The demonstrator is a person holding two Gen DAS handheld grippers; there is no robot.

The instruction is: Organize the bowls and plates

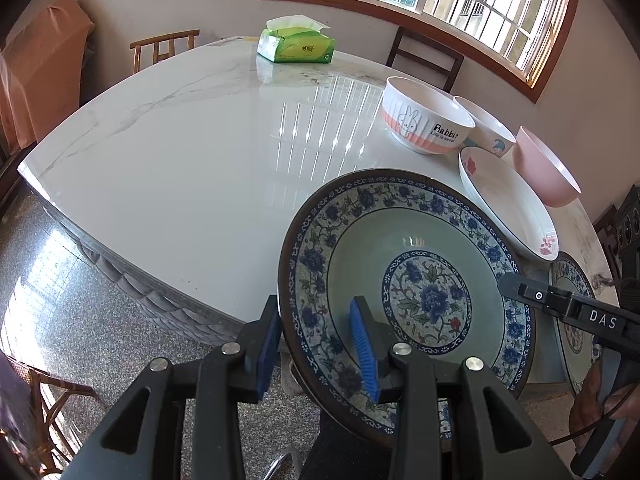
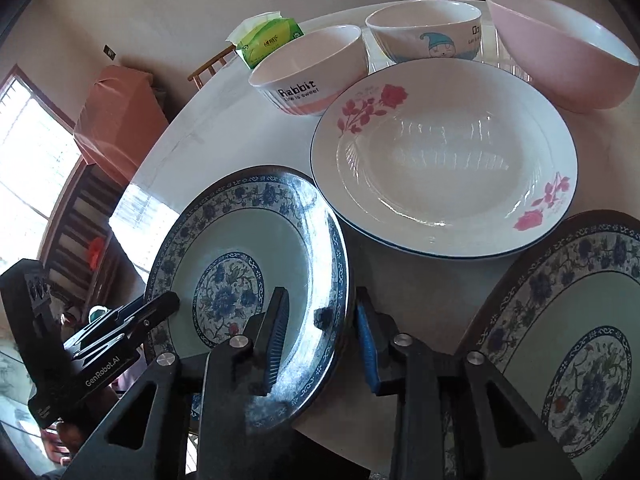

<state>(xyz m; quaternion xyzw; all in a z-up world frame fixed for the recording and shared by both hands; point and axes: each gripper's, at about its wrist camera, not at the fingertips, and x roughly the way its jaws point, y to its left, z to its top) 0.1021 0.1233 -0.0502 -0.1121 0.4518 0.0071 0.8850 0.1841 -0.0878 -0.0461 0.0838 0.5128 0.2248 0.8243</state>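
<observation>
Above the table's [image 1: 180,160] near edge, the left gripper [image 1: 316,332] clamps the tilted blue floral plate's [image 1: 400,240] rim while the right gripper [image 2: 320,296], jaws narrow, straddles its opposite rim, grip unclear, likely steadying it for stacking on the matching plate [image 2: 580,340] at right.

Bowl with rabbit drawing [image 1: 426,118]: "Rabbit" in bold black letters, "Life is sweet" in small print beneath; right of centre in the left wrist view, upper middle in the right wrist view.
Right gripper [image 1: 576,312]: white letters "DAS" on its black body, right edge of the left wrist view.
Left gripper [image 2: 104,360]: "GenRobot.AI" in white, lower left of the right wrist view.
Tissue pack [image 1: 295,45]: print too small to read.
Bowl with cartoon figure [image 2: 426,32]: partial dark lettering at its right side, unreadable.
</observation>
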